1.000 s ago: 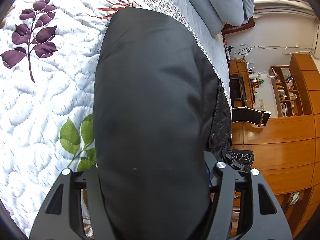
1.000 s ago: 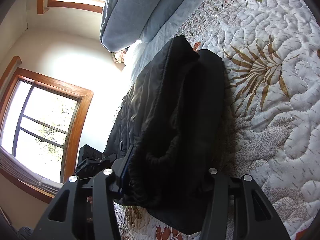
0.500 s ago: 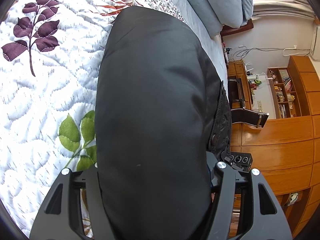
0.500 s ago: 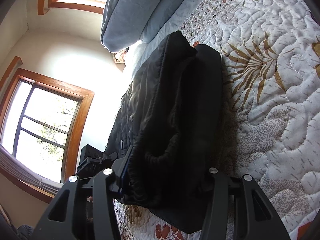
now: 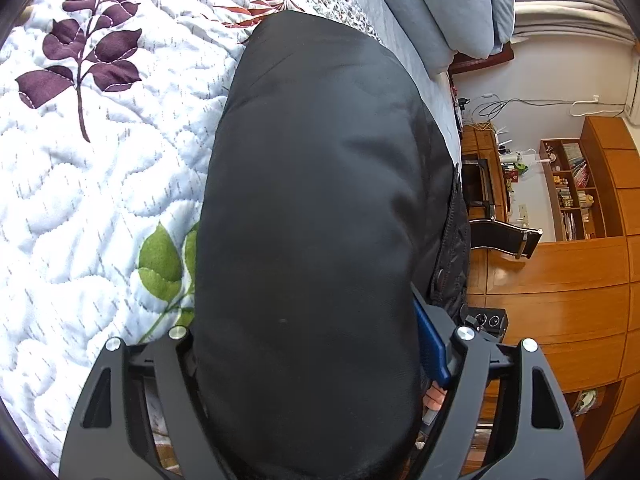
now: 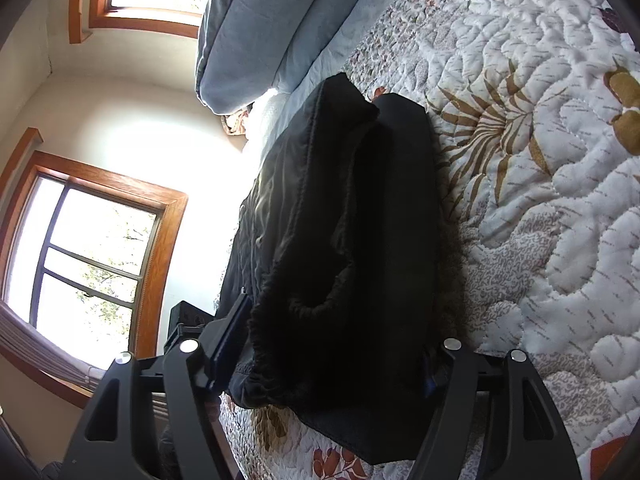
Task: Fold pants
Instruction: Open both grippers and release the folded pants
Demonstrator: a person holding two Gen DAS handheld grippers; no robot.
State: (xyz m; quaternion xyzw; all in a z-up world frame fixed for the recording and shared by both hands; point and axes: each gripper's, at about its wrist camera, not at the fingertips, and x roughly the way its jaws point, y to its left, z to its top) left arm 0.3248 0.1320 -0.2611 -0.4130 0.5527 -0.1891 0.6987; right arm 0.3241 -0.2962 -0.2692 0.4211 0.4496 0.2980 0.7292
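Item: black pants (image 5: pixel 312 200), folded bundle on the bed quilt (image 5: pixel 100 184), near its edge | Handling: likely soft, padded, bulky, light, springs back; take thick folded ends | left gripper (image 5: pixel 316 360), right gripper (image 6: pixel 332 360): fingers opening, bundle between them.

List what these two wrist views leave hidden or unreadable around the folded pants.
- Left wrist view: the black pants fill the gap of the opening left tool, hiding its left pad and the quilt beneath.
- Right wrist view: the right tool is opening too; pad contact is lost in dark cloth.
- Bookshelf items: too small.
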